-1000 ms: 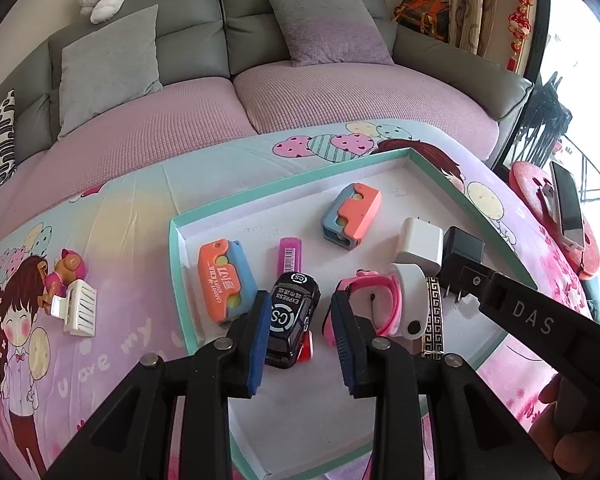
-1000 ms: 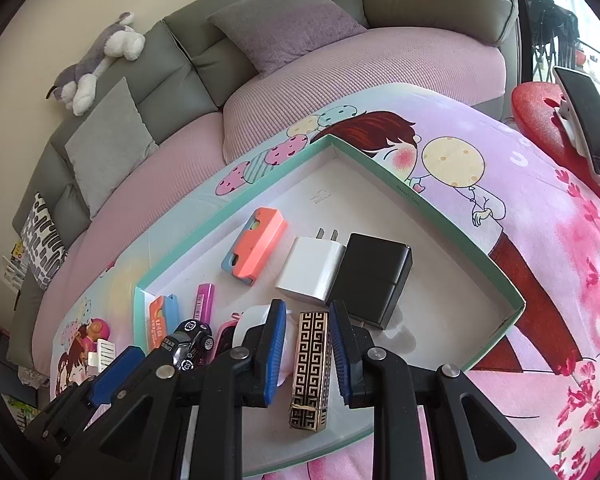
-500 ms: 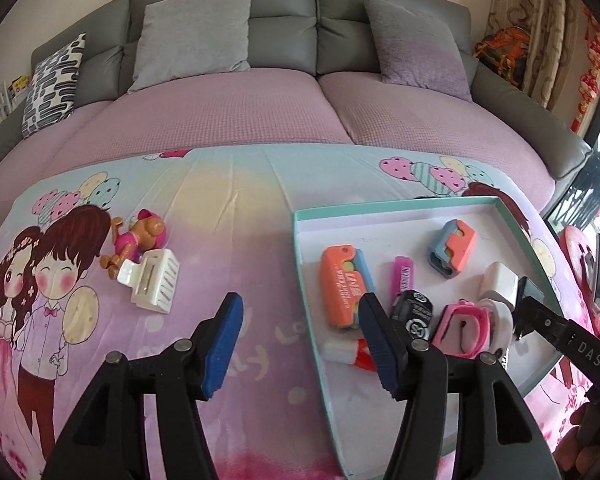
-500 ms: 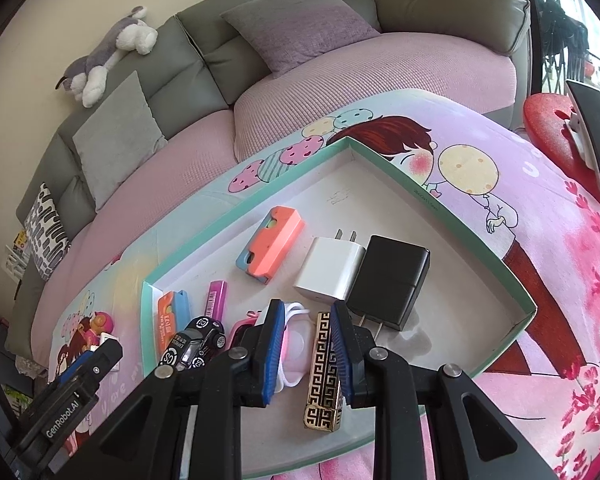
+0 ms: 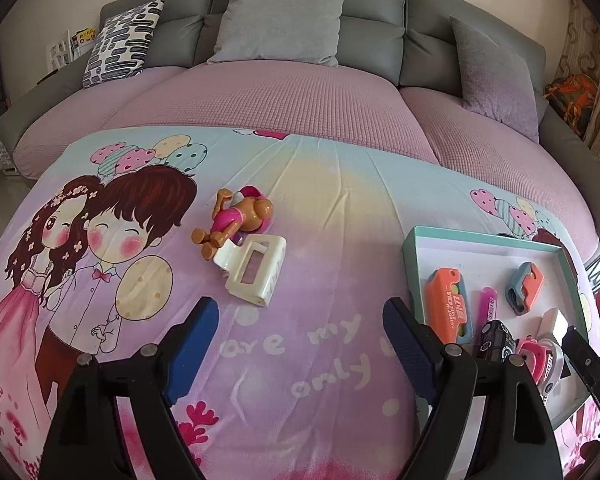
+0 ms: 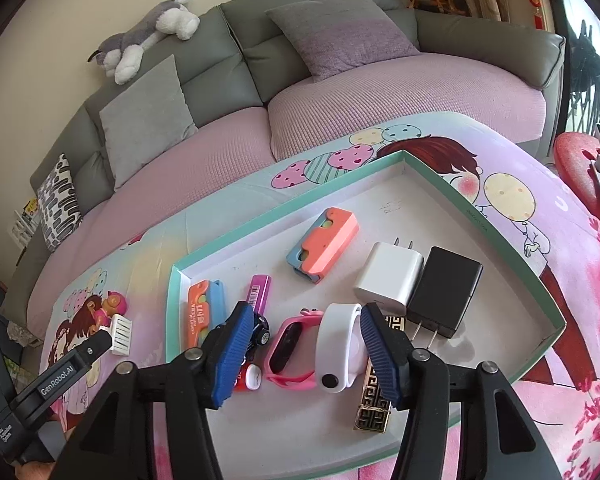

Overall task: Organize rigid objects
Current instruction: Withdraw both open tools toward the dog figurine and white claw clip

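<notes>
I am working the gathering step. My left gripper [image 5: 296, 344], jaws just opened wide and empty, is facing the white clip [image 5: 256, 274] and toy figure [image 5: 236, 220] lying outside the tray [image 5: 410, 276]. My right gripper [image 6: 300, 350], jaws just parted, is holding nothing over the gold case [image 6: 374, 404] in the tray. The next move, I judge, calls for straddling the clip squarely.

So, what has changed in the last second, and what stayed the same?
The left gripper swung from the tray toward the white clip and toy dog on the cloth, its jaws opening, nothing between them. The right gripper let go of the gold patterned case; its jaws opened. The chargers, watches and other tray items stayed put.
</notes>
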A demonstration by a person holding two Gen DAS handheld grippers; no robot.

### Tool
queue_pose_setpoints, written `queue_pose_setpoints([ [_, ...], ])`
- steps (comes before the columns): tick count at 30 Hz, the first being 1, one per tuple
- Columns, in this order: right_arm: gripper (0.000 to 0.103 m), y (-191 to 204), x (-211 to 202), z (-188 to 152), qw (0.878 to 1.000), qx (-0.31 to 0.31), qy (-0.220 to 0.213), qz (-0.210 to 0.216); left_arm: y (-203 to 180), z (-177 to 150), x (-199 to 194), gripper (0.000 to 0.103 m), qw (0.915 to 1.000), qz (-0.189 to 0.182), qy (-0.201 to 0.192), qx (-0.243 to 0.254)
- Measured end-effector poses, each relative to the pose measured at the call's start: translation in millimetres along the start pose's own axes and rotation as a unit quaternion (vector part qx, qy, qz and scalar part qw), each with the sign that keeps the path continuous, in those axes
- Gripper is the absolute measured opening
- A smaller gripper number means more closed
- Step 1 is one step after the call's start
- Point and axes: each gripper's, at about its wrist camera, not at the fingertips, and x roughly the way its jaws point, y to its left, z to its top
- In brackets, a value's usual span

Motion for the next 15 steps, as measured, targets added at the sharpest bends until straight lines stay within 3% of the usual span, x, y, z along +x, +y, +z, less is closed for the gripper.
queue_pose_setpoints([
  [3,0.065,3.3,2.2,-1.4,1.000,-0.006,0.000,-0.001,0.1,-0.2,2.5,0.097,1.0000,0.006,0.004,0.003],
  [15,0.095,6.6,5.6,-2.7,1.000,-0.017,-0.003,-0.005,-0.1,-1.2,6.7,0.097,0.9999,0.005,0.012,0.004],
])
